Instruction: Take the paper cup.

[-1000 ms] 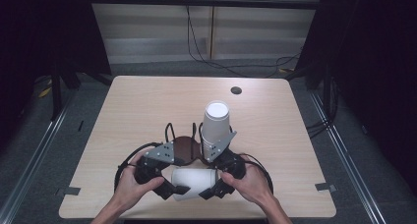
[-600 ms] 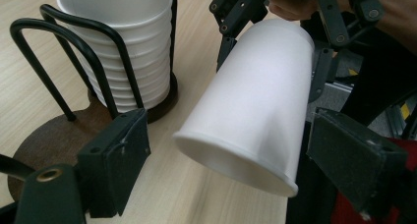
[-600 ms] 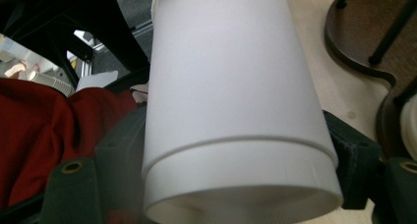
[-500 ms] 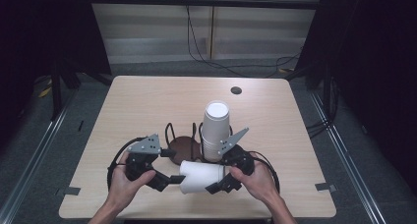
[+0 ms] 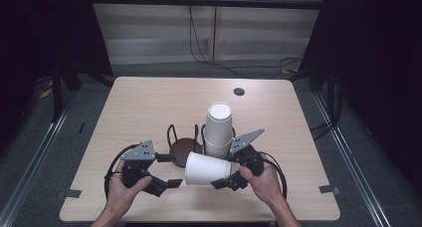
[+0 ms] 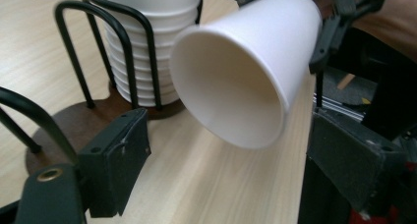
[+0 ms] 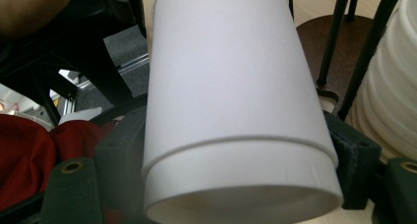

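With the right gripper clamped on the white paper cup, held sideways over the worktop nr the black wire cup rack, keep the grip light & the empty, apart left gripper clear.

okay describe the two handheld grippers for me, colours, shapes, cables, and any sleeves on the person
Both the left gripper and the right gripper are black, with two blocky jaws each. Each carries a grey three-cornered plate on top and trails a black cable that loops on the table. The forearms are bare, with no sleeves in sight.
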`<action>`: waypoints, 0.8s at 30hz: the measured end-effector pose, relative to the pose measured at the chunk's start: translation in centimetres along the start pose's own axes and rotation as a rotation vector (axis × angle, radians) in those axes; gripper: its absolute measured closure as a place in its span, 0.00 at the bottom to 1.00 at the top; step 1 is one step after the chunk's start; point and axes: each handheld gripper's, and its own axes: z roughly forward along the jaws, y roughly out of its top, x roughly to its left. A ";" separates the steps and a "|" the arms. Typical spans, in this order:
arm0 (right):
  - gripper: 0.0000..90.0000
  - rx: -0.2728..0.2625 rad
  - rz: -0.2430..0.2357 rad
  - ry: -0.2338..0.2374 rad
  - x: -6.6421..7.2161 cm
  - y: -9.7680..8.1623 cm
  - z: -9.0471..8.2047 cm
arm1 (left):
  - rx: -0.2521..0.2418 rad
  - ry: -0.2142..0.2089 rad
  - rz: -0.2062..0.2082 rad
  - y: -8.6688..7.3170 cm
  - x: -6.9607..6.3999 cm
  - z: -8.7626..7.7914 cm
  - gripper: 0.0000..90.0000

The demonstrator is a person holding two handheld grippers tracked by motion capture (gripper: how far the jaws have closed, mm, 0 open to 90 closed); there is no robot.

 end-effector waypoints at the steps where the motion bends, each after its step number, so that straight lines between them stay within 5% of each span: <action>1: 0.27 -0.005 0.003 0.005 0.0 0.0 -0.1 | 0.003 -0.001 0.000 -0.1 -0.1 0.1 0.18; 16: 0.26 -0.116 -0.019 -0.022 0.7 0.4 -0.8 | -0.035 -0.022 0.010 -0.8 -0.7 0.4 0.18; 24: 0.26 -0.188 -0.026 0.023 0.4 0.2 -0.8 | -0.064 -0.038 0.021 -0.6 -0.9 0.3 0.18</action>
